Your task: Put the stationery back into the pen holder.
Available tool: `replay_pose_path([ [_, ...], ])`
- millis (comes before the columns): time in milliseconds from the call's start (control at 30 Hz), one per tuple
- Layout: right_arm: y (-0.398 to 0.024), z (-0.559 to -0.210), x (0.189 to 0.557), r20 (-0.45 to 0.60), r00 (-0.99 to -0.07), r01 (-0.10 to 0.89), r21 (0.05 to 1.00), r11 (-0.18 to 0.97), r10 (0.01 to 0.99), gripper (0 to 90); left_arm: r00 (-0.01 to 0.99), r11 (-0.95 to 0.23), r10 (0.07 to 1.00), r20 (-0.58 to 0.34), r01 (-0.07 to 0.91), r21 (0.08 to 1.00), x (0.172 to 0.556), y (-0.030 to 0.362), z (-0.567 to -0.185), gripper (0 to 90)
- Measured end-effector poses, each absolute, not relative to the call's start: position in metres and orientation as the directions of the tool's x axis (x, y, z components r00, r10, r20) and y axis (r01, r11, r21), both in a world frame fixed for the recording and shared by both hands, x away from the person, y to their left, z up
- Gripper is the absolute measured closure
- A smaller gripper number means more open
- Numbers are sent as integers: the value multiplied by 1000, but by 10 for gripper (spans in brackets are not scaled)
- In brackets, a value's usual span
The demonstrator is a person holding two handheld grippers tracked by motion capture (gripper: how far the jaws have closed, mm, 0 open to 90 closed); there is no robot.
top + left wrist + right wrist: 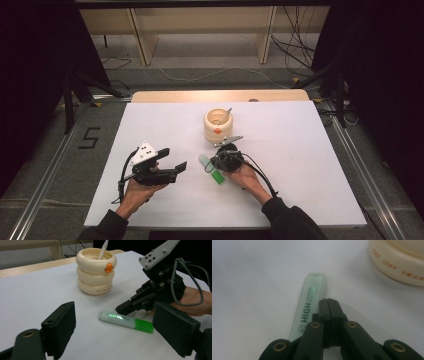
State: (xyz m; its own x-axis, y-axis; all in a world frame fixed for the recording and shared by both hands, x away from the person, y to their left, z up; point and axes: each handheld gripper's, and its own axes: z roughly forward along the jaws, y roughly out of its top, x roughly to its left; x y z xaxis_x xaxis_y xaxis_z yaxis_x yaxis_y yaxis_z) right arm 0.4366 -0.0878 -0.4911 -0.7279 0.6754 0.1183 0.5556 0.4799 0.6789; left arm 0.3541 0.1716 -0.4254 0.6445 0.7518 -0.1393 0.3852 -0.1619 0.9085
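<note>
A green highlighter [212, 169] [125, 321] [308, 307] lies flat on the white table top [280, 165], its pale body printed "HIGH LIGHTER". A cream ringed pen cup [218, 125] [96, 271] [398, 262] with an orange duck bill stands behind it, and a white pen [103, 248] stands in the cup. My right gripper [214, 161] [118, 309] [328, 301] is shut with nothing between its jaws. Its tips hover right beside the highlighter's body; whether they touch it I cannot tell. My left gripper [175, 159] [115, 330] stands open to the left, jaws pointing at the highlighter from a distance.
The white table top ends in a wooden strip [220, 95] at the far side. Beyond it are a wooden shelf frame [200, 30] and loose cables [300, 45] on the floor. A grey plate [157, 253] sits on top of the right gripper.
</note>
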Motion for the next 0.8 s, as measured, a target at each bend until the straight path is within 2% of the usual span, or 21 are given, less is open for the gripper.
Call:
replay_pose_path([
  [233, -72, -491, 426, 118, -797, 502, 674, 541, 592, 900, 635, -158, 759, -142, 392, 907, 356, 175, -426, 189],
  [800, -47, -490, 421, 100, -852, 433, 686, 584, 514, 900, 619, -155, 773, -141, 399, 904, 357, 178, -426, 189],
])
